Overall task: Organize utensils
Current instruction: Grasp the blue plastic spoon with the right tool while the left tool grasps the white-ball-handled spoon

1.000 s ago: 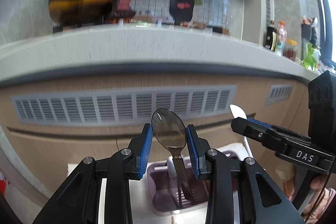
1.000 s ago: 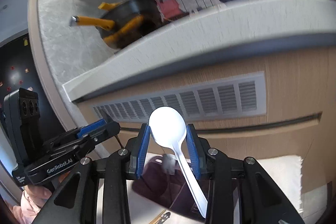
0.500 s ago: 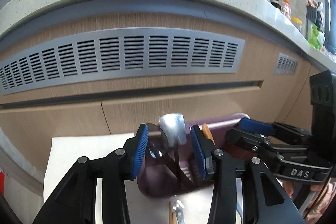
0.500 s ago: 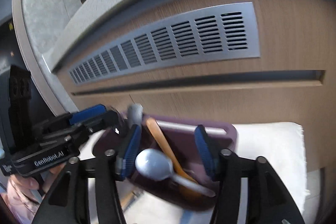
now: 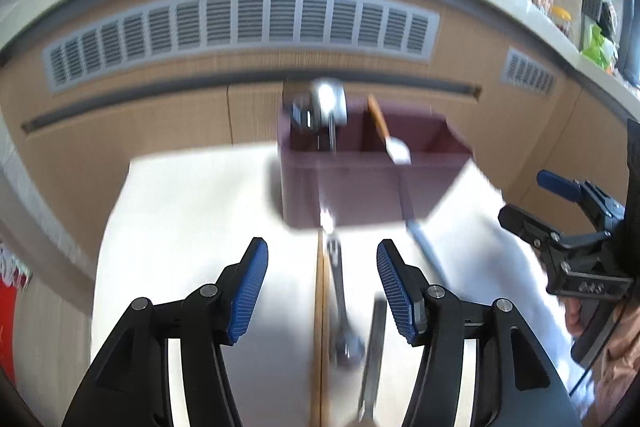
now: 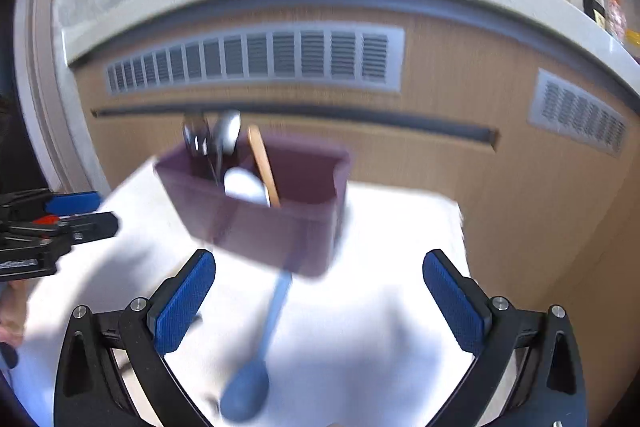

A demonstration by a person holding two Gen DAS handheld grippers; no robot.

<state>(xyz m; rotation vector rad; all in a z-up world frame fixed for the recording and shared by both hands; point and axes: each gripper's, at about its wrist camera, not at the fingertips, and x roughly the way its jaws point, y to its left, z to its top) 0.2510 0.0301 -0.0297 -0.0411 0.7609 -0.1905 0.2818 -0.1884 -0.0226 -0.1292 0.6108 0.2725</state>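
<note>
Left gripper (image 5: 322, 287): jaws apart, empty, held above a white cloth (image 5: 192, 219) on the desk. Right gripper (image 6: 320, 303): jaws wide apart, empty, held over the same white cloth (image 6: 380, 299). Purple utensil holder (image 5: 360, 187) standing on the cloth, ahead of both grippers, in front of a wooden cabinet front with a grey vent grille (image 5: 240, 23). Inside the holder (image 6: 256, 223): metal spoons (image 5: 320, 107) upright at the left end with bowls above the rim; a wooden utensil (image 5: 378, 121) leaning in the middle section; a white plastic spoon (image 6: 244, 185) resting beside that wooden piece (image 6: 264, 167), bowl just below the rim. Still on the cloth, below the left gripper: a wooden stick (image 5: 319, 327), a metal spoon (image 5: 340, 307) with bowl nearest the camera, and a flat metal handle (image 5: 374, 355), side by side. Blue spoon (image 6: 256, 359) lying on the cloth between the right jaws, handle reaching toward the holder. Motion blur throughout; compartment boundaries not clearly readable.
</note>
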